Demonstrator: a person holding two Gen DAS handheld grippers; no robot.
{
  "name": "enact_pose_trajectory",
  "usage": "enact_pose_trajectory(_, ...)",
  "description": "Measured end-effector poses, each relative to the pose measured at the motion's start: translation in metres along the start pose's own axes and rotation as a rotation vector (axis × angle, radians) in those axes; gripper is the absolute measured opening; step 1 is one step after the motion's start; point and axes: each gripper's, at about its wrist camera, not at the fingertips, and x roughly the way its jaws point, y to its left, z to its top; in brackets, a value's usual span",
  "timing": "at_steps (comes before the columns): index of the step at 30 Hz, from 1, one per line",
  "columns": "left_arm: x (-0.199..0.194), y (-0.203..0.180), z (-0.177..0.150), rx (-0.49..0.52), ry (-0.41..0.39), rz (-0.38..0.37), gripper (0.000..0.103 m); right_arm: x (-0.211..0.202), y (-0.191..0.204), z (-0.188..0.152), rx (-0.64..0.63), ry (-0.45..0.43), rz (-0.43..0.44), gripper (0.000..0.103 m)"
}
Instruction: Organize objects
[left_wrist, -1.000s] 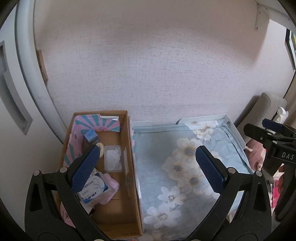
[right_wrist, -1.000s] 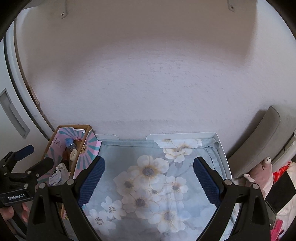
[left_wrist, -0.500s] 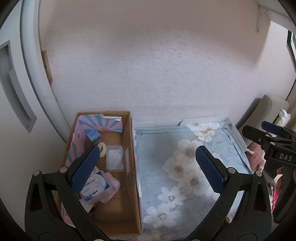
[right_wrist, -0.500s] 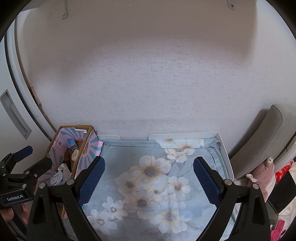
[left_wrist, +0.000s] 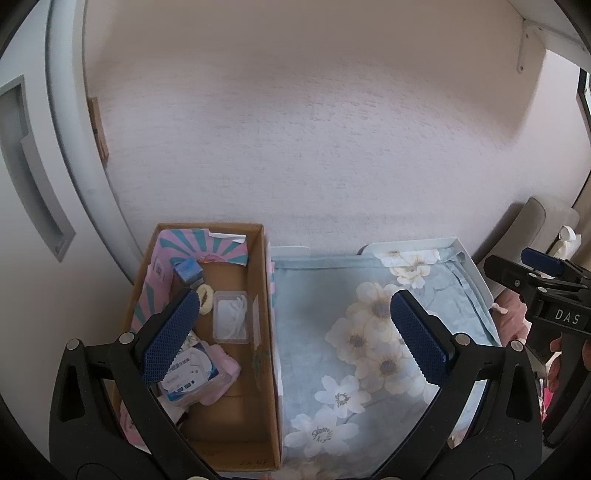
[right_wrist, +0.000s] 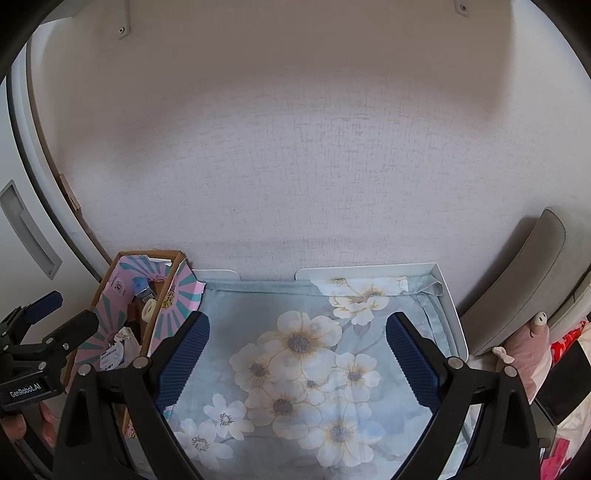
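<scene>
While both tools hover with nothing held, the cardboard box (left_wrist: 207, 332) at far left keeps the task's small things: a blue block (left_wrist: 189, 269), a cream ring (left_wrist: 205, 297), a clear plastic case (left_wrist: 232, 317) and a white-and-blue packet (left_wrist: 188, 373). The left hand-held gripper (left_wrist: 291, 332) gapes wide above the box's right wall. To its right, the floral cloth (right_wrist: 314, 369) covers the worktop, bare under the right hand-held gripper (right_wrist: 297, 358), equally wide and empty. I judge the next pick should descend squarely over one item, clear of the wall.
</scene>
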Motion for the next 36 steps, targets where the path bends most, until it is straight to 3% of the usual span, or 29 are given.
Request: enact_pose_trajectory(36, 0.013, 0.003, 0.006, -0.017, 0.009, 0.004, 0.103, 0.014, 0.000, 0.010, -0.015, 0.003, 0.005, 0.096)
